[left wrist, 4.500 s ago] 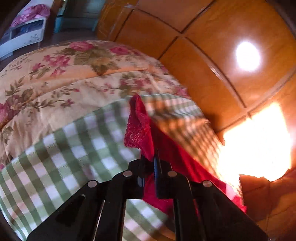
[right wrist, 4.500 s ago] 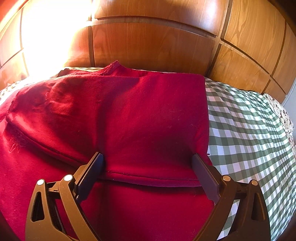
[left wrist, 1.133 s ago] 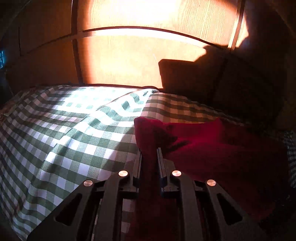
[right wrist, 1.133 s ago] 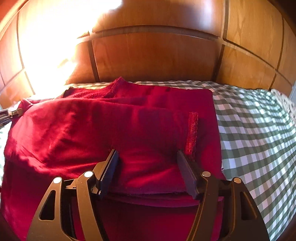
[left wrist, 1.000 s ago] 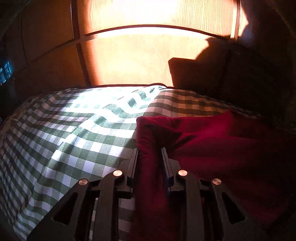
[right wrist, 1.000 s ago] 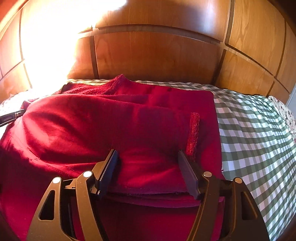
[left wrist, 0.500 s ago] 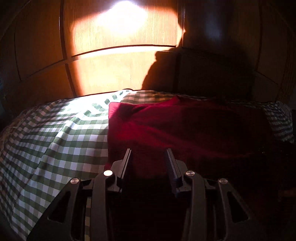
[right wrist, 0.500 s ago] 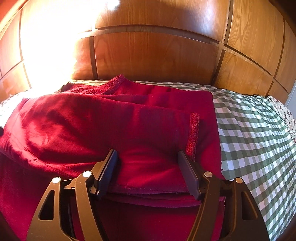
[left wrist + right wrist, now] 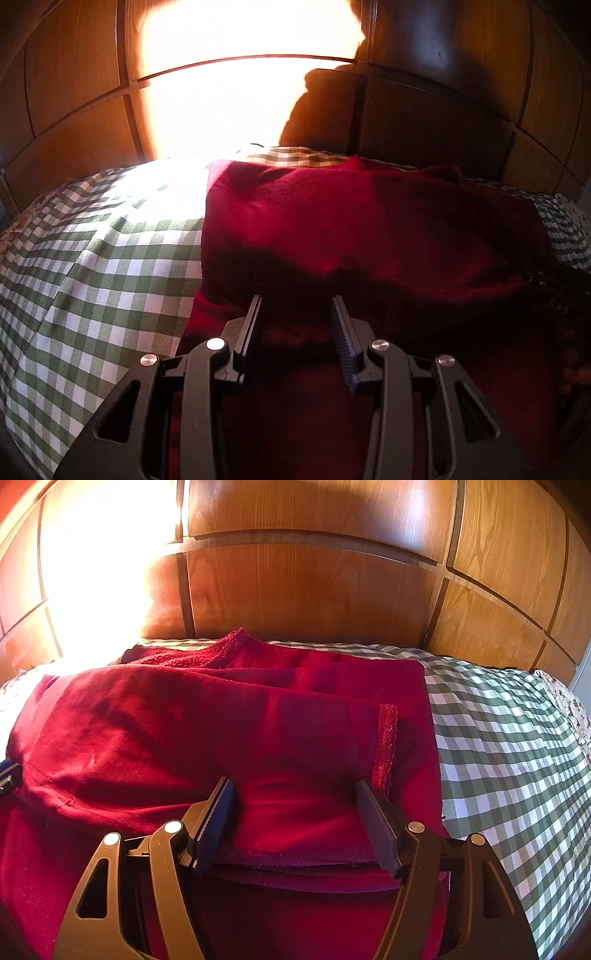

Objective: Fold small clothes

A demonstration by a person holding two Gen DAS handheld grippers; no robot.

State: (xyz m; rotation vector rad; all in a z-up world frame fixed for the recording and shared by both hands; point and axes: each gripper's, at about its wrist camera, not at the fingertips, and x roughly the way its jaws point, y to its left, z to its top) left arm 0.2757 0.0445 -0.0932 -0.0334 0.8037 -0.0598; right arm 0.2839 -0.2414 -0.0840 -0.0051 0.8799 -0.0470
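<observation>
Red garment: soft matt knit cloth, ribbed cuff. Bedsheet: woven green-white check cloth. Headboard: glossy varnished wood. Right claw: matt black plastic, metal rivets.

Hardly anything here can be read. The one bit of lettering I can make out sits at the far right edge of my left wrist view, on the dark body of my right gripper, where it pokes in beside the red garment: pale capitals that look like "DAS". They lie in deep shadow, and the piece runs out of frame, so I cannot tell whether more letters stand before or after them. In my right wrist view I find no writing at all: no tag or print shows on the cloth, and my own tongs carry no mark I can read.
</observation>
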